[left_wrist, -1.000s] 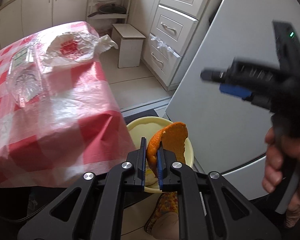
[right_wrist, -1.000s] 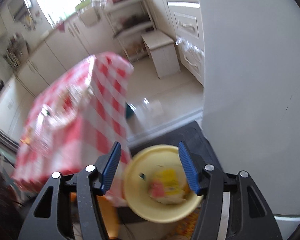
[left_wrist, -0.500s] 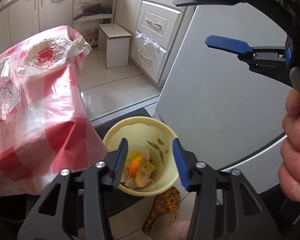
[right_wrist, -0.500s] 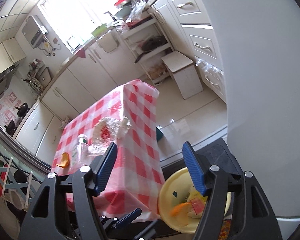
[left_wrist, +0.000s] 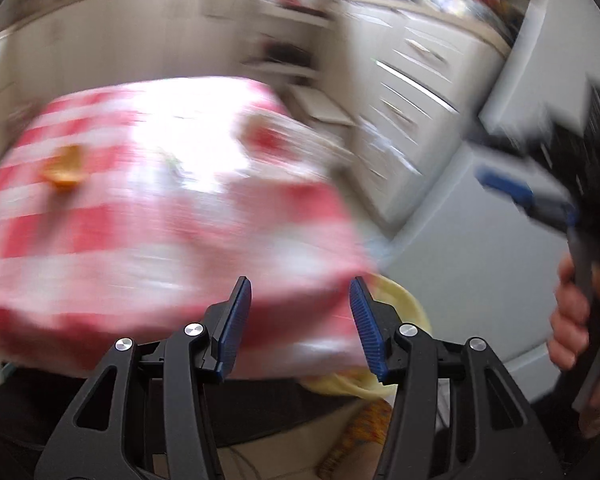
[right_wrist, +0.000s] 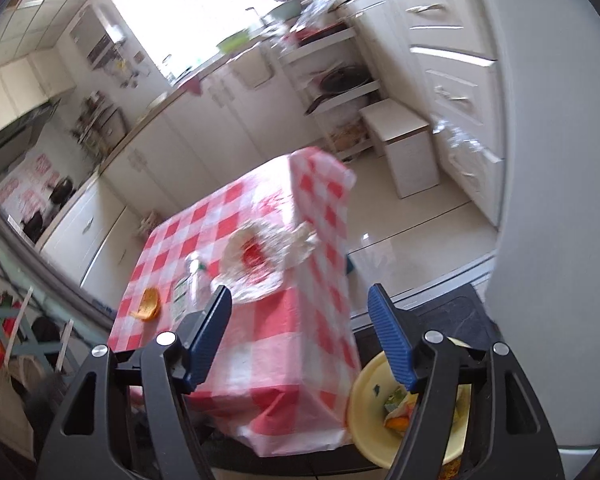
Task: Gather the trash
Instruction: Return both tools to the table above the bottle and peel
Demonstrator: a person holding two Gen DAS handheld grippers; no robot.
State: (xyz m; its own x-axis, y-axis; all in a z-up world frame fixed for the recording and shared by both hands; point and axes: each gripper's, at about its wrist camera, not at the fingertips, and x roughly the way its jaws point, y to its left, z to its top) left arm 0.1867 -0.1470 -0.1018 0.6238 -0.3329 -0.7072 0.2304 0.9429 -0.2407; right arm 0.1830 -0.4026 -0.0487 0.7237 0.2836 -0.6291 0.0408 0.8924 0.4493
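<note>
Orange peel (right_wrist: 149, 304) lies near table (right_wrist: 284, 344) left edge; bin (right_wrist: 366, 408) by its corner. Left gripper (left_wrist: 298, 320) open, empty; right gripper (right_wrist: 300, 336) opening, empty.

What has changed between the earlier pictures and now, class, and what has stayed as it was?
The left gripper let go of its orange peel, which now lies in the yellow bin; its fingers stand apart and empty, and its view has swung up from the bin to the table. The right gripper, empty, is opening wider. The peel, bottle and crumpled plastic bag on the table have not moved.
</note>
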